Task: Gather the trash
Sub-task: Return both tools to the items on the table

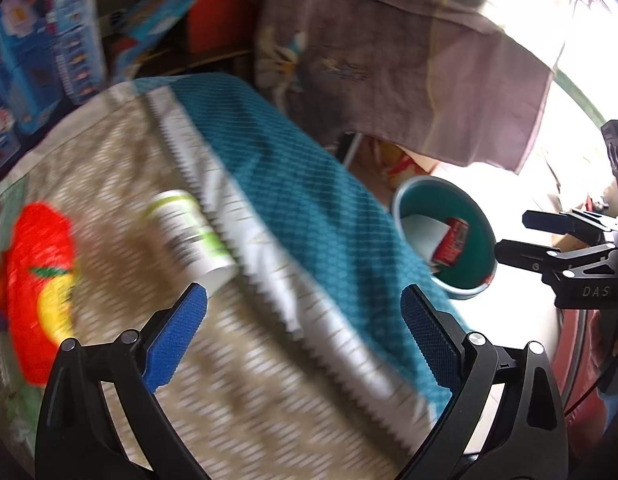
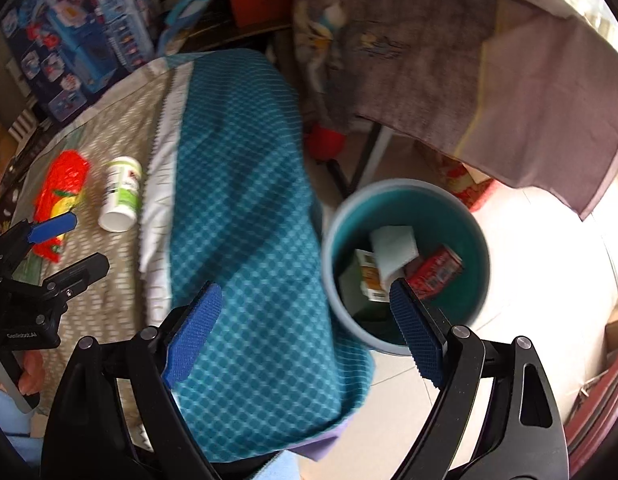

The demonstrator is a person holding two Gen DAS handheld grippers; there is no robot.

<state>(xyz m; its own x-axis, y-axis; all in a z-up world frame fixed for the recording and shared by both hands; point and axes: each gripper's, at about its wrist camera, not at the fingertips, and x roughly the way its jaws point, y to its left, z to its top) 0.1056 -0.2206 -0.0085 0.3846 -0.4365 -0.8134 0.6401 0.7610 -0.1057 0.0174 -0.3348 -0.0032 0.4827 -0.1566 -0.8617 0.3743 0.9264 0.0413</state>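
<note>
While both grippers stand wide open and empty, the right gripper (image 2: 305,332) hangs over the blue checked cloth (image 2: 245,208) with the bin (image 2: 405,264) just beyond its right finger, a red packet (image 2: 435,270) and paper already inside. Beyond the left gripper (image 1: 303,340), the white and green bottle (image 1: 189,236) lies just past its left finger, the red wrapper (image 1: 37,280) further left. I judge the bottle comes next: lower, straddle, close.

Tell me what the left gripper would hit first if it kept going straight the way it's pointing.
Probably the beige patterned bedspread ahead of the left gripper; the white and green plastic bottle lies further off to the left. Blur makes depth uncertain.
</note>
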